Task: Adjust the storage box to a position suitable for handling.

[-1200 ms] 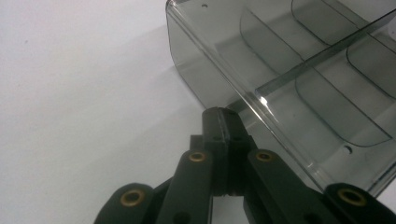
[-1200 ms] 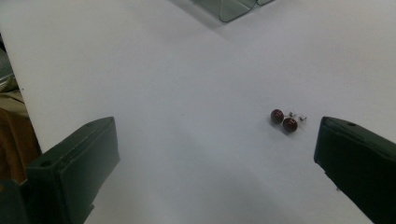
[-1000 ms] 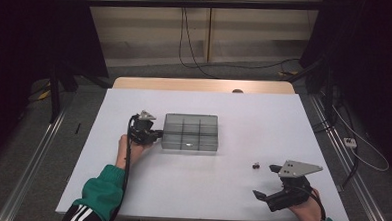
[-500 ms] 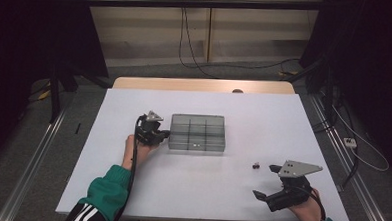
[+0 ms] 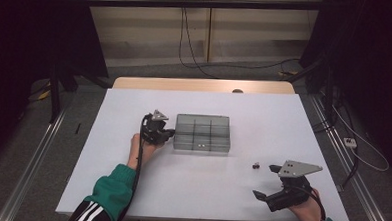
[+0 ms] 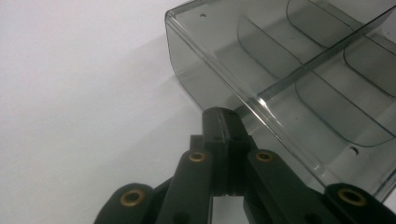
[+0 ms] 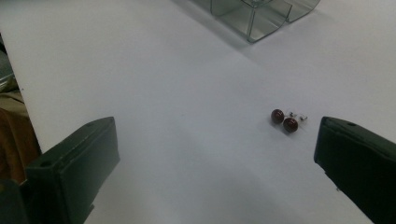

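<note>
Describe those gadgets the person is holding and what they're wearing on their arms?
Each hand holds a black gripper. The left gripper has linked black jaws with brass-coloured rivets, a small grey plate on top and a black cable along the forearm. The right gripper has blocky black jaws and a larger grey three-cornered plate. The sleeve is green with a black-and-white striped part.

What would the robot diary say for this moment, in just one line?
left hand-held gripper: shut, tips against clear divided box | right hand-held gripper: open, holding nothing | two dark red earrings: on white table, between its jaws
</note>
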`<state>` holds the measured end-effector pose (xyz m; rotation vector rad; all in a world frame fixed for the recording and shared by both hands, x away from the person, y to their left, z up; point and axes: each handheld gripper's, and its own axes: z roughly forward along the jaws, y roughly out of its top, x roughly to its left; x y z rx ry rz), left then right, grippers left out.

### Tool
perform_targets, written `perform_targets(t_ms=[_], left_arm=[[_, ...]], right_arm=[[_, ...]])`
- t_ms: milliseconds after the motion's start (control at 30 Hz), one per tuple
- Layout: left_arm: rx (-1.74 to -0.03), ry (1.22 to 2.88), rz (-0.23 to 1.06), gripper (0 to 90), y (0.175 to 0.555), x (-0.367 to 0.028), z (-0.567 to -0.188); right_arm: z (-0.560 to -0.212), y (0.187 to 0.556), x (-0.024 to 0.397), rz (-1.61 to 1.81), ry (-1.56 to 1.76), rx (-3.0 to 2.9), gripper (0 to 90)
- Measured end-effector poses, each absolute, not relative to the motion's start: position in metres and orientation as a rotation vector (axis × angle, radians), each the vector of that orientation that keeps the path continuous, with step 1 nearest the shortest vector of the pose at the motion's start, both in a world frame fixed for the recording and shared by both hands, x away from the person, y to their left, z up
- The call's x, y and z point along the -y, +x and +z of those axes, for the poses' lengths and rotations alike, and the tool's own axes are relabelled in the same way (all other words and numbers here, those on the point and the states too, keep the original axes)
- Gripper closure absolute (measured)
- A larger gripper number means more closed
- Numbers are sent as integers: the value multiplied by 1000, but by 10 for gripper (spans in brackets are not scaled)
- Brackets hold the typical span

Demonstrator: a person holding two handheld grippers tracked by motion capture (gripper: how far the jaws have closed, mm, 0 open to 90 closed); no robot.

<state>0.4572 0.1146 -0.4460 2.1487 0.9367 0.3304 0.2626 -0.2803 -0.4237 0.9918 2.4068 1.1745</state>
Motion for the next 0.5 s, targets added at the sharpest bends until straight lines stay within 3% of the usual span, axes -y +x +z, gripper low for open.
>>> perform_targets(t_ms=[500], left_arm=[[-917,2136,308,900,455,-97,-446]], right_arm=[[-424,263,280,1175,993,-2410,0]])
